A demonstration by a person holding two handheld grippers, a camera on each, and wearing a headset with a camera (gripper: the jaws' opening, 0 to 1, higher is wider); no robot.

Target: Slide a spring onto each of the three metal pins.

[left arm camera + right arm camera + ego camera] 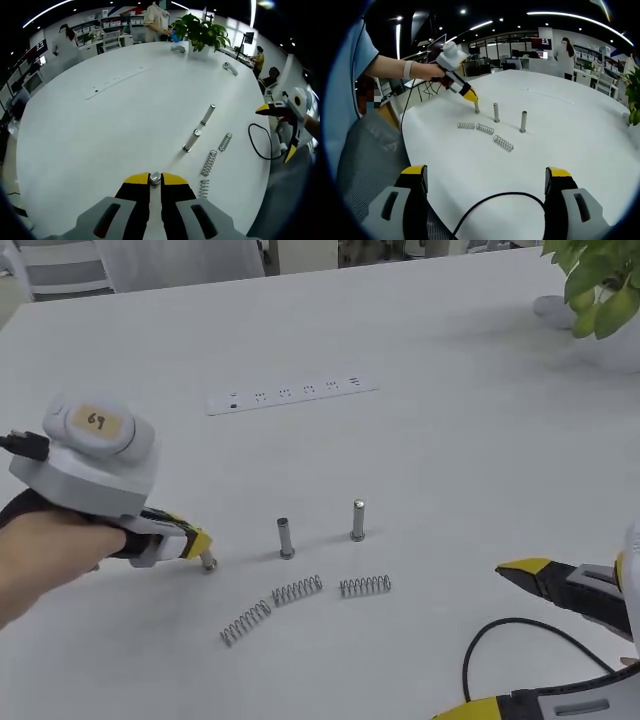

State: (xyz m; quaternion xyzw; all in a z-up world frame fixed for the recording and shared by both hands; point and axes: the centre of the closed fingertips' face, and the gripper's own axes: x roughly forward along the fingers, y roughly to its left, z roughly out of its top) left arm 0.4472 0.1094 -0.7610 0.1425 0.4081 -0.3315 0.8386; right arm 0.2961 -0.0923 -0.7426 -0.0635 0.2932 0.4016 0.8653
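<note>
My left gripper is closed narrow on the head of the leftmost pin, standing upright on the desk. My right gripper hangs wide, holding nothing. Three springs lie close by: I judge them light, compressible, prone to rolling; grasp mid-coil, gently.

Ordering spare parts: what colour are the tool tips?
Yellow, on the left tool, clearest in the left gripper view.
</note>
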